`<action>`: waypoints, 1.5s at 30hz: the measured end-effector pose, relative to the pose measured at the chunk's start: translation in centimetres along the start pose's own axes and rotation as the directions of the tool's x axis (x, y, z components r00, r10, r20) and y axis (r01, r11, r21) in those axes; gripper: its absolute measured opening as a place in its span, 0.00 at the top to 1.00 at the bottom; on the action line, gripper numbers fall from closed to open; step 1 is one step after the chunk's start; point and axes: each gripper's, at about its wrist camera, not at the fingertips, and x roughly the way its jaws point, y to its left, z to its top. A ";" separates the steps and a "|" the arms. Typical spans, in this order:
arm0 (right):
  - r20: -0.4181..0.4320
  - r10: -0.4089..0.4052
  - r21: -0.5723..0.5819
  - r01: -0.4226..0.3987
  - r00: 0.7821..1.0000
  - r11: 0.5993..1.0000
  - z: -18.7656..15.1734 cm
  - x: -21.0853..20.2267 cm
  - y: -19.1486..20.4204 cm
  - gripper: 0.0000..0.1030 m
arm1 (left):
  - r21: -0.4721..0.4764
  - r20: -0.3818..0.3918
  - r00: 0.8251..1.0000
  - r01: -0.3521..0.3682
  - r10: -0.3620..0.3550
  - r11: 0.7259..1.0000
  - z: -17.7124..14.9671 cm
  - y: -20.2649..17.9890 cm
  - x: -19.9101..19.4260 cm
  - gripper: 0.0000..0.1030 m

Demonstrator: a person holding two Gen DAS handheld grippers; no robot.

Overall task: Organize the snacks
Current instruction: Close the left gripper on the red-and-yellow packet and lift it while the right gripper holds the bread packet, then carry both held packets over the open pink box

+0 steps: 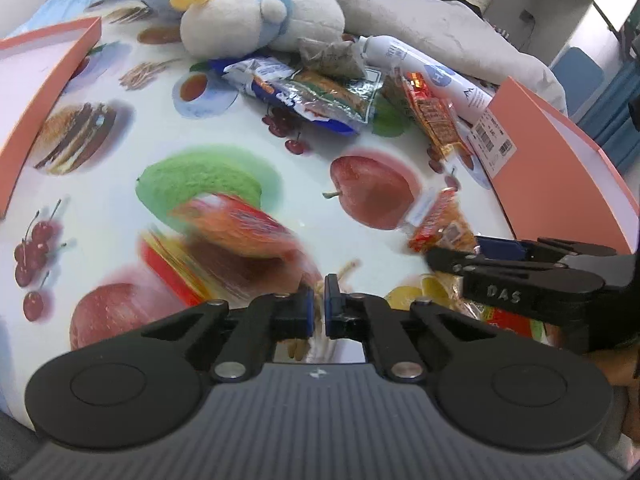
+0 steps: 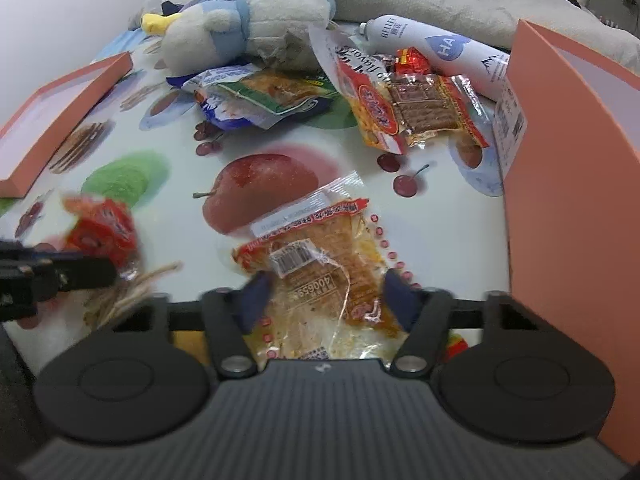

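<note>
- Red packet (image 1: 236, 224), blurred, sticks out past the left gripper (image 1: 319, 308); its fingers are closed, seemingly pinching the wrapper's edge, and so thin a hold could slip.
- The right gripper (image 2: 326, 300) is half open, straddling an orange packet (image 2: 316, 264) lying on the worktop (image 2: 168, 236); closing could merely crumple the film.
- Only the right view shows that straddle; the left view sees those fingers side-on.

Bright, even indoor light washes my views, with shadows soft and faint. The fisheye bows everything toward the rim, bending the salmon-pink cardboard box (image 1: 560, 168) at three o'clock. Motion blur smears the red-orange plastic snack packet (image 1: 236, 224) near my left fingers (image 1: 307, 312). Glare glints off the crinkled foil wrappers (image 2: 256, 100) at twelve o'clock.
</note>
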 end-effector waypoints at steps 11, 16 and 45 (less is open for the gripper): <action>0.002 -0.005 0.009 0.005 1.000 1.000 0.0 -1.3 0.6 0.68 | -0.012 0.048 0.999 -0.009 0.009 1.000 -0.2 1.0 -1.5 0.96; -0.001 0.010 0.015 -0.010 1.000 1.000 0.1 -1.3 0.8 0.68 | -0.082 0.058 0.998 0.011 -0.007 0.997 0.1 2.5 -2.2 0.91; -0.027 0.040 0.036 -0.039 0.999 0.999 0.1 -0.8 1.0 0.67 | -0.648 0.107 0.989 0.145 -0.099 0.747 1.4 9.8 0.1 0.56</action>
